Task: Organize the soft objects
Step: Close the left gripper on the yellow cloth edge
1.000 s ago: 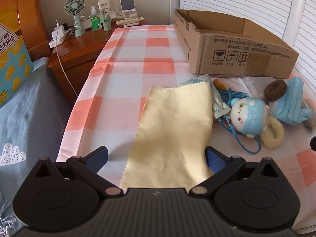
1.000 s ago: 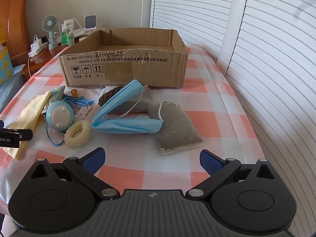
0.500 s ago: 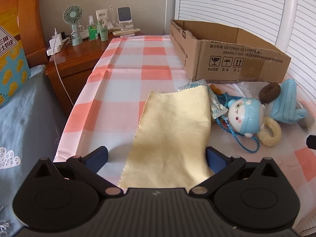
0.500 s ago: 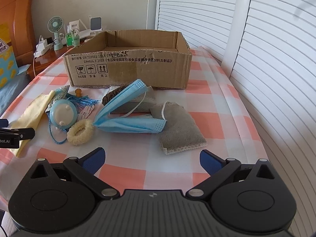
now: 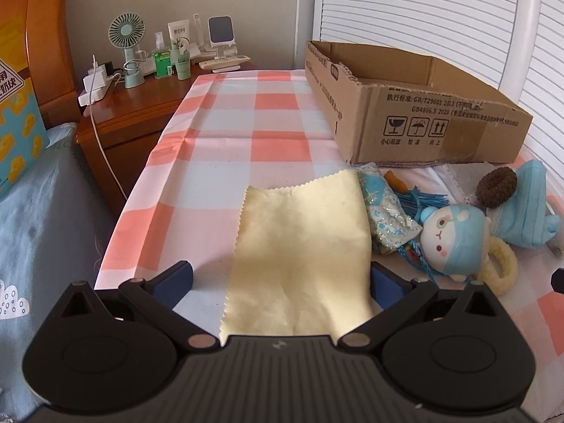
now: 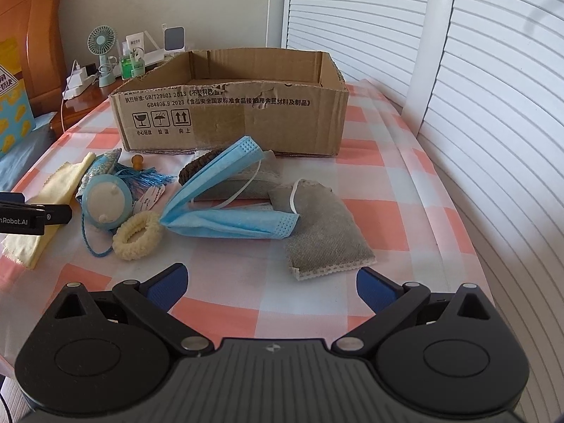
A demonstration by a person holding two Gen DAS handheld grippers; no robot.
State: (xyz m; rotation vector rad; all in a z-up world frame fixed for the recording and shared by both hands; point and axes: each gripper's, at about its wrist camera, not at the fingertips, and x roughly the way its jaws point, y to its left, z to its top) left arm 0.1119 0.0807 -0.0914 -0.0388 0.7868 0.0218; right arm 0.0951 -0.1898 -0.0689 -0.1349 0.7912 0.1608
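A pale yellow cloth (image 5: 299, 250) lies flat on the checked tablecloth, its near end between the wide-apart fingers of my open left gripper (image 5: 282, 283). To its right sit a glittery blue pouch (image 5: 386, 218), a blue plush doll (image 5: 453, 239), a cream scrunchie (image 6: 135, 234) and a brown scrunchie (image 5: 495, 181). A blue face mask (image 6: 229, 197) rests over grey sachets (image 6: 326, 229). My right gripper (image 6: 271, 287) hangs open just short of the nearest sachet, holding nothing. The open cardboard box (image 6: 232, 112) stands behind the pile.
A wooden nightstand (image 5: 134, 112) at the far left carries a small fan (image 5: 128, 47), bottles and a charger with a cable. Bedding lies left of the table edge (image 5: 116, 236). White slatted shutters (image 6: 476, 88) line the right side.
Both cameras have tilted and shifted a little, the box looming slightly larger. The objects lie where they were, and both grippers stay open.
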